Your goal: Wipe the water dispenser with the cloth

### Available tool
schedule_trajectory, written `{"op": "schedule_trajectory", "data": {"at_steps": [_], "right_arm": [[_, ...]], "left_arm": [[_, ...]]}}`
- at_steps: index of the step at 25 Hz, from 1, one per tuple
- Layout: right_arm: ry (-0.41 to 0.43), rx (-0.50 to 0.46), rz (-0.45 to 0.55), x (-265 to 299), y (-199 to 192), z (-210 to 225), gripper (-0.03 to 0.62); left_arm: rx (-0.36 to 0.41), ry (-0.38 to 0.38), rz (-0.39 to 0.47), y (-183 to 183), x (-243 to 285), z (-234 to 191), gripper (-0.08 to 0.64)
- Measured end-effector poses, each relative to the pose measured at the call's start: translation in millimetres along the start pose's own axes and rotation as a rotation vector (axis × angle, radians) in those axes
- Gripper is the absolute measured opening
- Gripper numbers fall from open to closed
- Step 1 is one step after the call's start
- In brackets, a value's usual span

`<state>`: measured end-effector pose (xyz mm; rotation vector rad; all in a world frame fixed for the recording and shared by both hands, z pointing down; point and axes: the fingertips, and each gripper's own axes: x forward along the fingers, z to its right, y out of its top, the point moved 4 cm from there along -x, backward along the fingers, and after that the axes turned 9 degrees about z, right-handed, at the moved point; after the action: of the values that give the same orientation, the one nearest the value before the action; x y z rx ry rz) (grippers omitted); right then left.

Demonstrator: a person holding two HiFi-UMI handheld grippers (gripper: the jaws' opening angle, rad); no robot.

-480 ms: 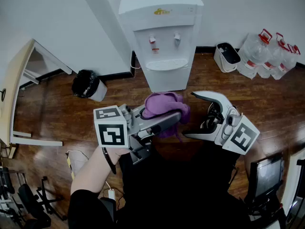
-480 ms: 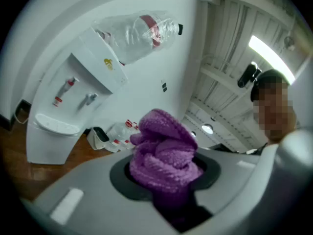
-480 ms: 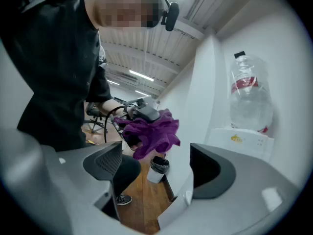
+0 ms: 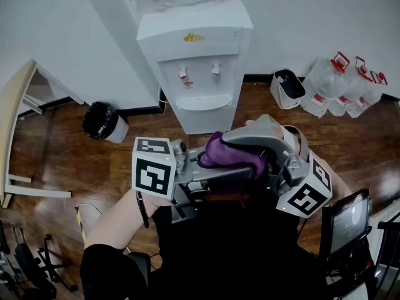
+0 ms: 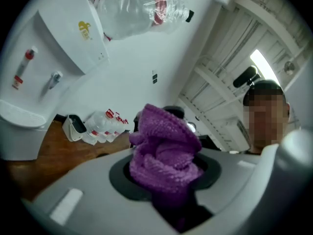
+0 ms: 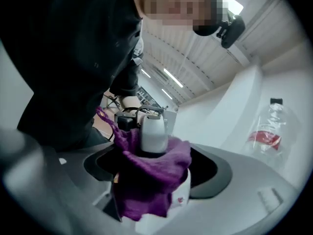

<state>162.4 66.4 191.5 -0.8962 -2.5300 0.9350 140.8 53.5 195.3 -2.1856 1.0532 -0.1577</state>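
Observation:
The white water dispenser point(image 4: 194, 61) stands against the wall straight ahead, with a clear bottle point(image 5: 142, 9) upside down on top of it. My left gripper point(image 4: 245, 162) points right and is shut on a bunched purple cloth point(image 4: 228, 152), which bulges out between its jaws point(image 5: 166, 155). My right gripper point(image 4: 236, 156) reaches in from the right with its jaws wide open, one jaw arching over the cloth. In the right gripper view the cloth point(image 6: 151, 175) drapes over a pale fingertip point(image 6: 154, 133) of the left gripper, which stands between the open right jaws. Both grippers hover well short of the dispenser.
A black bin point(image 4: 103, 120) sits left of the dispenser and a small white bin point(image 4: 287, 86) to its right. Several water jugs point(image 4: 340, 86) stand at the far right by the wall. A pale table point(image 4: 19, 105) is at the left, a monitor point(image 4: 344, 224) at the lower right.
My right gripper has swung left, and its open jaws now straddle the cloth that the left gripper holds. The dispenser sits a little further left and lower in the view.

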Motion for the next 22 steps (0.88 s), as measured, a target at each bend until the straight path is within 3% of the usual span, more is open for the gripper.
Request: {"op": "schedule_trajectory", "data": {"at_steps": [2,4,9,12,14,17,20,22], "right_arm": [[0.092,-0.049,0.019,1.3,1.0,-1.0,0.372],[0.152,-0.05,0.059,1.6,-3.3,-1.7,0.278],[0.164,0.026,0.169,-5.0,-23.0,12.9,0.177],[0.183,0.046,0.159,-10.4,-38.8,15.3,0.15],[0.146,0.128,0.152,-8.6,-45.6,27.8,0.148],[0.054,0.288,0.156,-12.7,-61.3,47.6,0.149],[-0.077,0.408,0.155,-15.0,-71.9,79.3,0.149],[-0.161,0.479,0.146,-11.7,-76.6,100.2,0.15]], "left_arm": [[-0.017,-0.008,-0.026,-5.6,5.1,-4.3,0.179],[-0.023,-0.026,-0.012,-2.5,7.0,-6.9,0.187],[-0.015,-0.023,0.105,14.8,9.2,-17.9,0.258],[0.055,0.042,0.194,23.7,6.9,-29.9,0.329],[0.132,0.129,0.31,33.0,-2.0,-37.6,0.357],[0.263,0.31,0.555,46.7,-26.9,-40.8,0.357],[0.523,0.59,0.783,62.1,-48.5,-28.1,0.35],[0.716,0.756,0.866,64.9,-53.8,-12.8,0.3]]}}
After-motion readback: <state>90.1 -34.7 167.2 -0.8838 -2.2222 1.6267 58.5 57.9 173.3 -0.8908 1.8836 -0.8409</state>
